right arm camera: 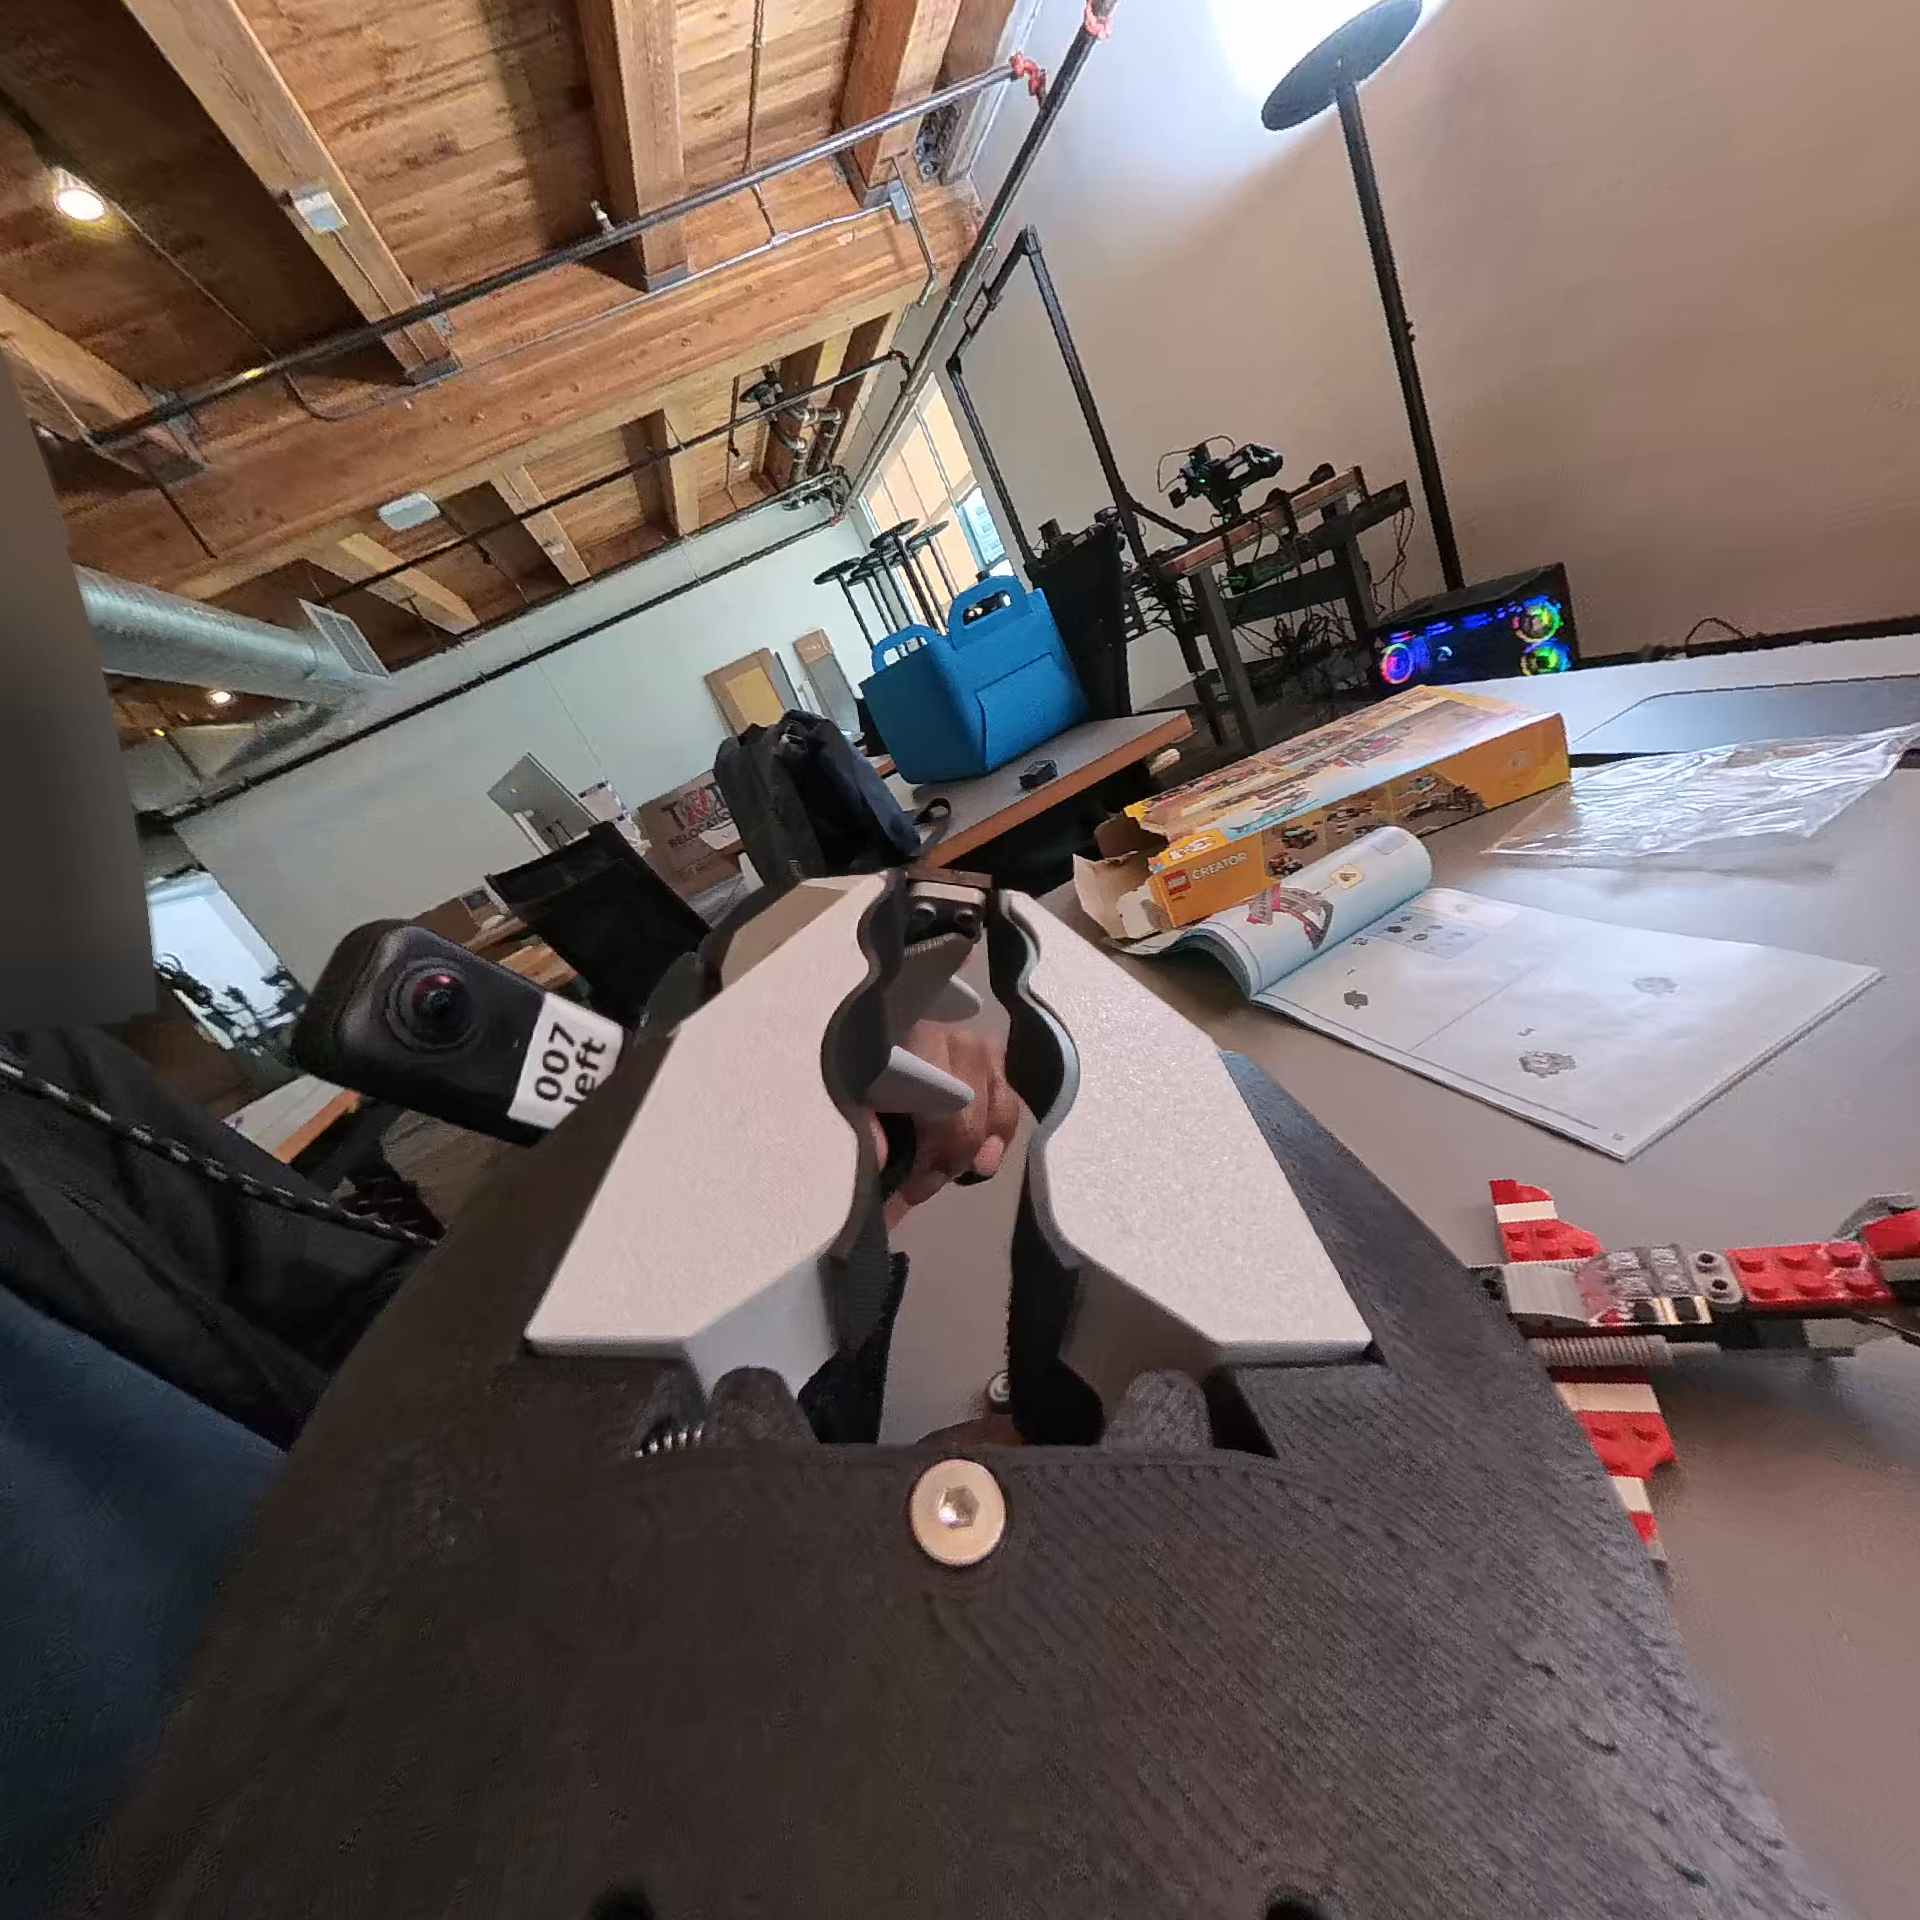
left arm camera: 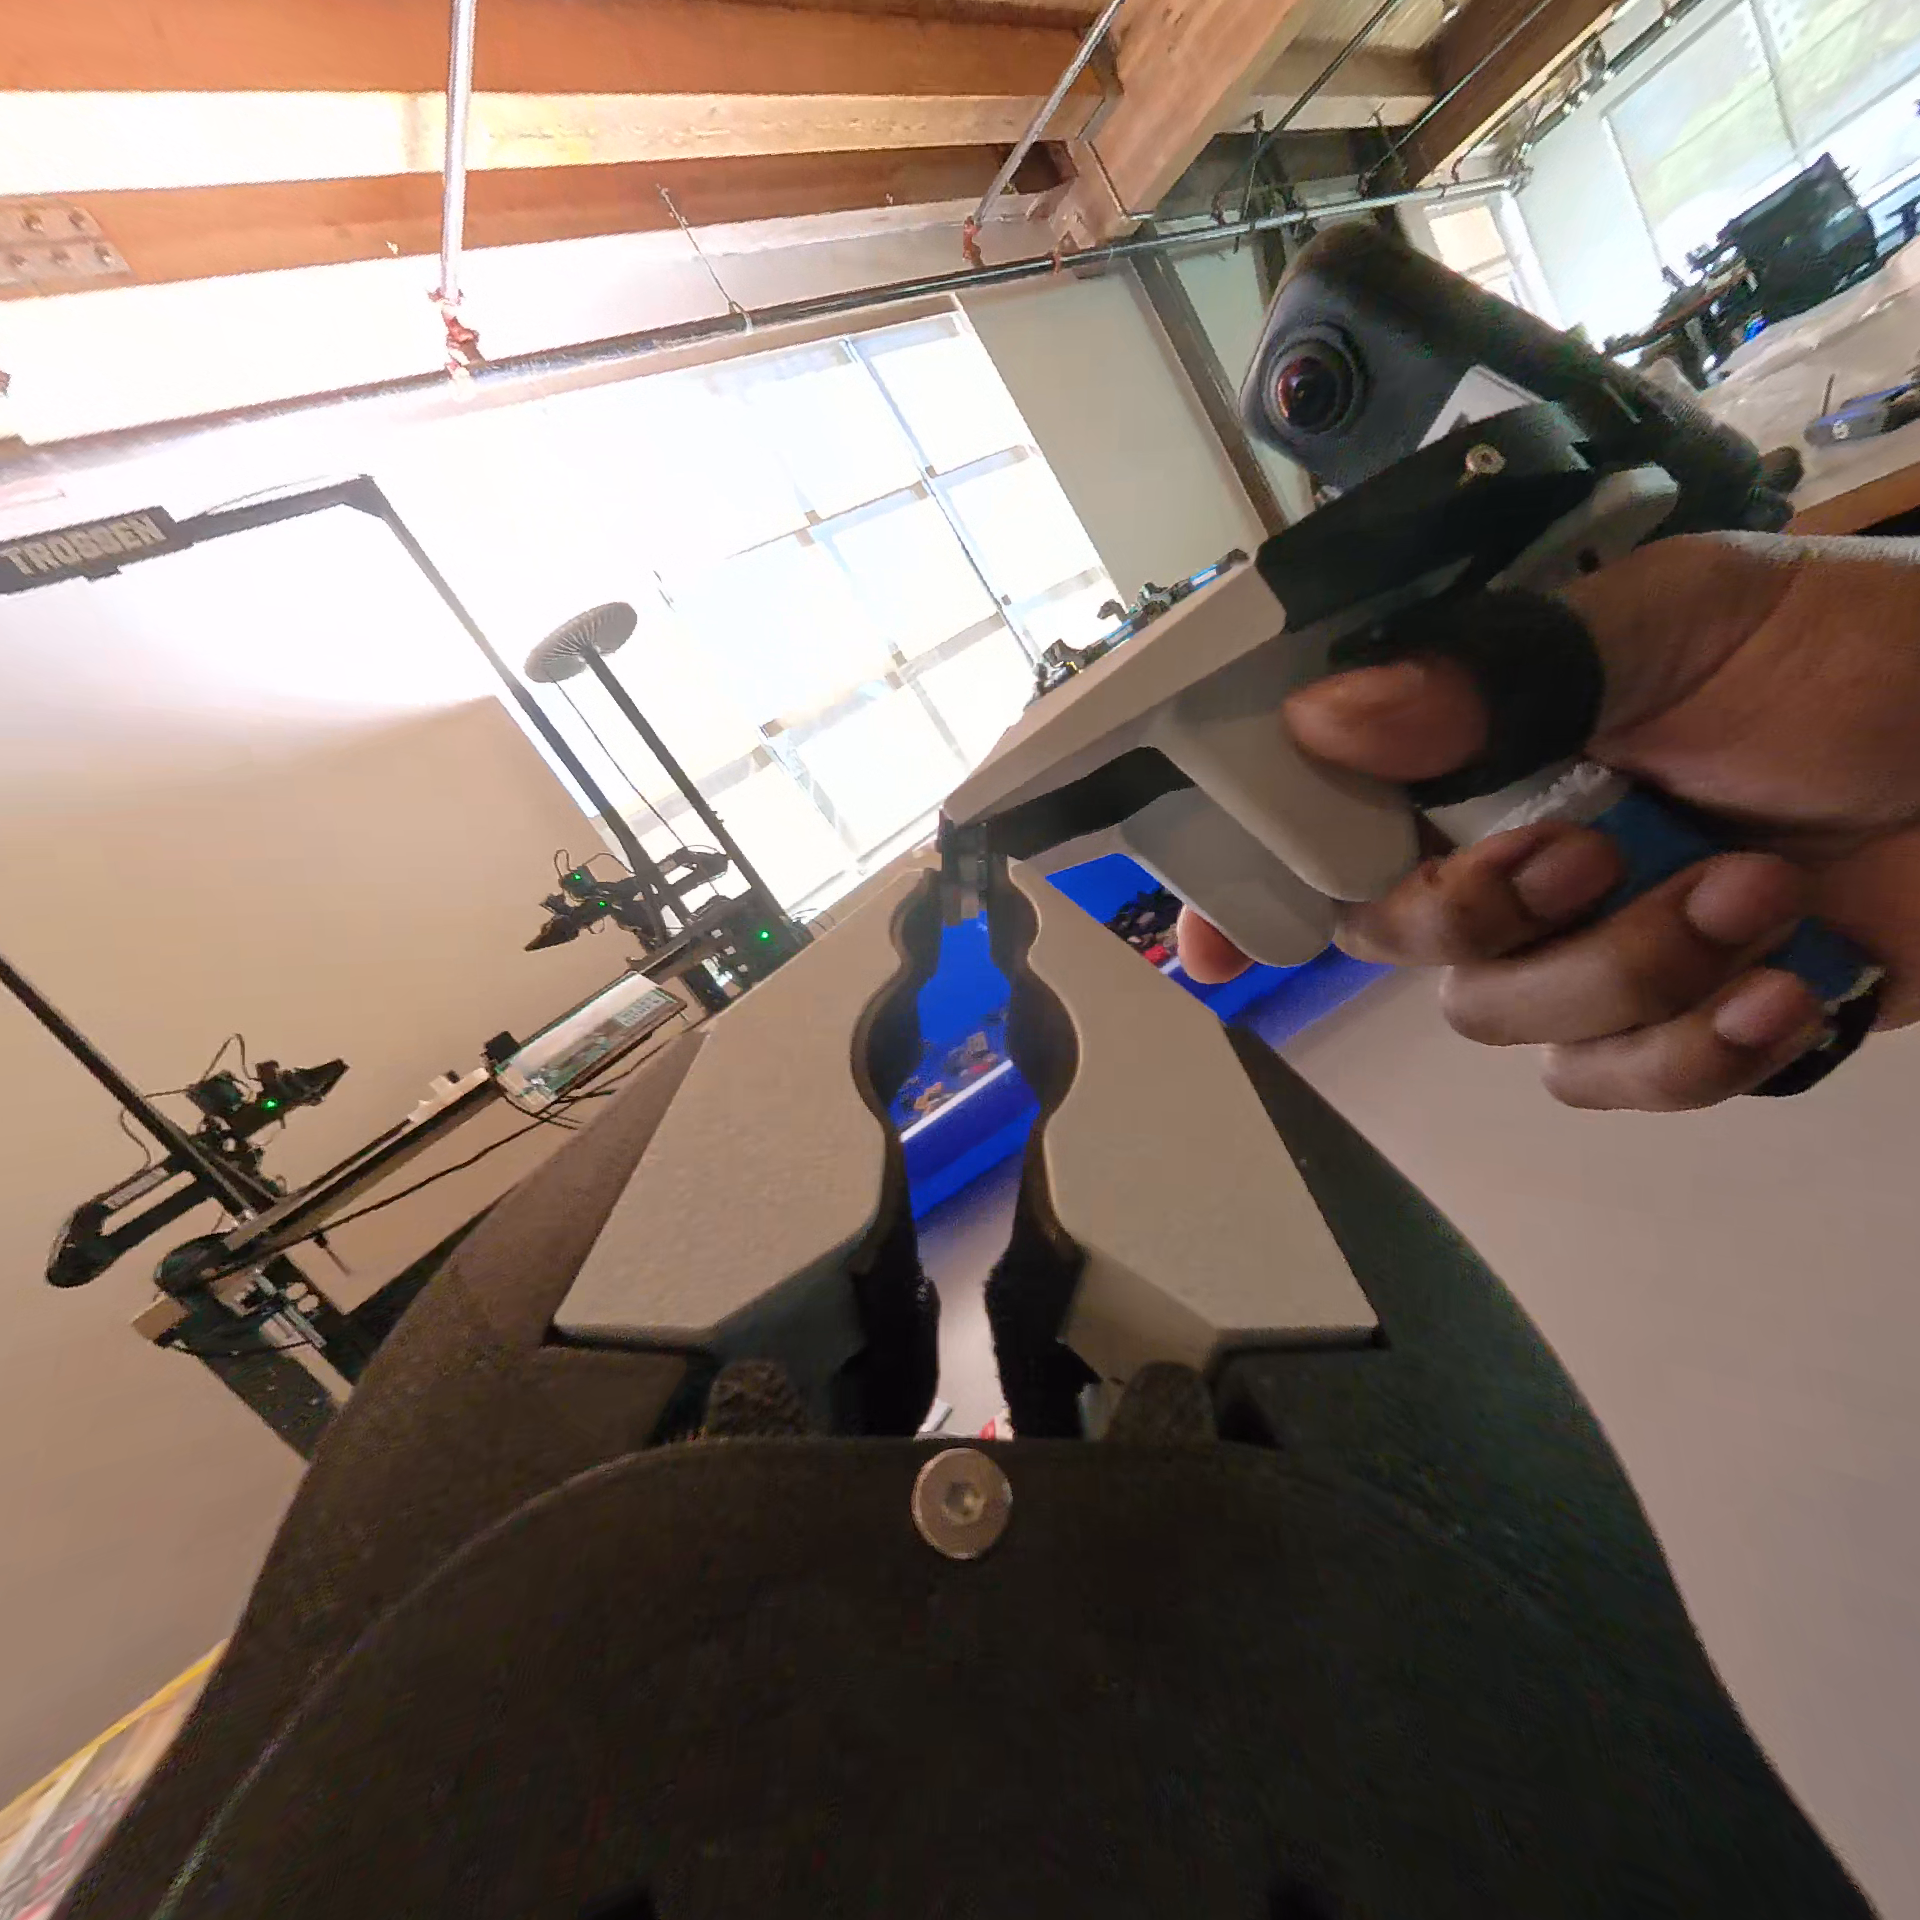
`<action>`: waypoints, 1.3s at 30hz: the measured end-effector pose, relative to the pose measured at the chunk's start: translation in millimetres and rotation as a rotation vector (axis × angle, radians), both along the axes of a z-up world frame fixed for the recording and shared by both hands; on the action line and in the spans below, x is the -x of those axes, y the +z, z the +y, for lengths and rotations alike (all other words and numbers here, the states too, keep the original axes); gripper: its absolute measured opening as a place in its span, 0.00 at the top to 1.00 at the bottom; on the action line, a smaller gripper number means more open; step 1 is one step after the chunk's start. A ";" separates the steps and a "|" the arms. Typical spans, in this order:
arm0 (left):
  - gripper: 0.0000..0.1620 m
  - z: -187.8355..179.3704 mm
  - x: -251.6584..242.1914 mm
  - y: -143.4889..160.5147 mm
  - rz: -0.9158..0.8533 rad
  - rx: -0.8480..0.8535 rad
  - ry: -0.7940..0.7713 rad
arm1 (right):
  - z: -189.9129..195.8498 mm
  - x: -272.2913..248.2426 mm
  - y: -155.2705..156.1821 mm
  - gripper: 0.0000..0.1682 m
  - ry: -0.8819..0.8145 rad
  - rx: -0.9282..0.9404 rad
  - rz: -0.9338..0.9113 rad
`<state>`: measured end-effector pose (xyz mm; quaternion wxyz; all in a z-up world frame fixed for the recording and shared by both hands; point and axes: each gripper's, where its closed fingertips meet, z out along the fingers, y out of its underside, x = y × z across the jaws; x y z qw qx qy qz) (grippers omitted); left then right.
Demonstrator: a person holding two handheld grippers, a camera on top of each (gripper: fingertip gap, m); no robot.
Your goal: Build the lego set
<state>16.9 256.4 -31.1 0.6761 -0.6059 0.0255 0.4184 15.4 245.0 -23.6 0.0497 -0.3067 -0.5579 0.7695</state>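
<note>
The left tongs (left arm camera: 964,891) are pinched together at the tips on a small dark lego piece (left arm camera: 961,883), held up in the air above the counter (left arm camera: 1558,1247). The right tongs (right arm camera: 951,902) are likewise clamped on a small dark grey lego piece (right arm camera: 943,914) with two round holes showing; whether both pairs grip one and the same piece cannot be told. The two tools meet tip to tip, the right one coming in from the upper right in the left wrist view, with the person's right hand (left arm camera: 1662,831) wrapped around its grey and blue handle and its round camera (left arm camera: 1320,390) above. In the right wrist view the left hand (right arm camera: 951,1122) shows through the gap between the fingers, and the left tool's camera (right arm camera: 416,1003) sits to the left.

Beyond the left tongs lies a blue tray (left arm camera: 966,1039) holding loose small pieces. On the counter to the right of the right tongs lies a partly built red, white and grey lego model (right arm camera: 1662,1299). Farther off are an open instruction booklet (right arm camera: 1507,997), a yellow lego box (right arm camera: 1351,790) with torn flaps, and a clear plastic bag (right arm camera: 1714,790).
</note>
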 end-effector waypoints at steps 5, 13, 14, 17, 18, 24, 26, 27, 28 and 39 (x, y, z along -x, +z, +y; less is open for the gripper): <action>0.94 0.3 1.5 -2.5 -0.069 -0.017 -0.038 | 0.7 1.7 -2.6 0.91 -0.025 -0.027 0.024; 0.94 4.7 8.1 -7.1 -0.207 -0.052 -0.043 | 5.5 8.7 -6.9 0.91 -0.170 -0.151 0.104; 0.94 5.3 8.6 -7.5 -0.224 -0.056 -0.046 | 6.3 9.3 -7.3 0.91 -0.193 -0.172 0.122; 0.94 6.4 9.7 -9.3 -0.257 -0.054 -0.053 | 7.5 10.4 -8.9 0.91 -0.243 -0.219 0.165; 0.94 6.5 10.0 -10.1 -0.265 -0.052 -0.055 | 7.8 10.7 -9.5 0.91 -0.258 -0.233 0.179; 0.94 8.3 10.7 -11.7 -0.295 -0.043 -0.056 | 9.6 11.2 -10.6 0.91 -0.349 -0.307 0.284; 0.94 9.2 10.1 -11.3 -0.307 -0.042 -0.060 | 10.7 10.5 -10.2 0.91 -0.378 -0.334 0.324; 0.94 10.0 9.7 -11.1 -0.315 -0.041 -0.063 | 11.5 10.1 -9.9 0.91 -0.389 -0.345 0.342; 0.95 10.9 9.4 -10.8 -0.326 -0.040 -0.068 | 12.4 9.6 -9.6 0.91 -0.397 -0.354 0.359; 0.95 11.3 4.4 -9.4 -0.339 0.023 -0.093 | 13.9 4.2 -4.8 0.91 -0.370 -0.369 0.439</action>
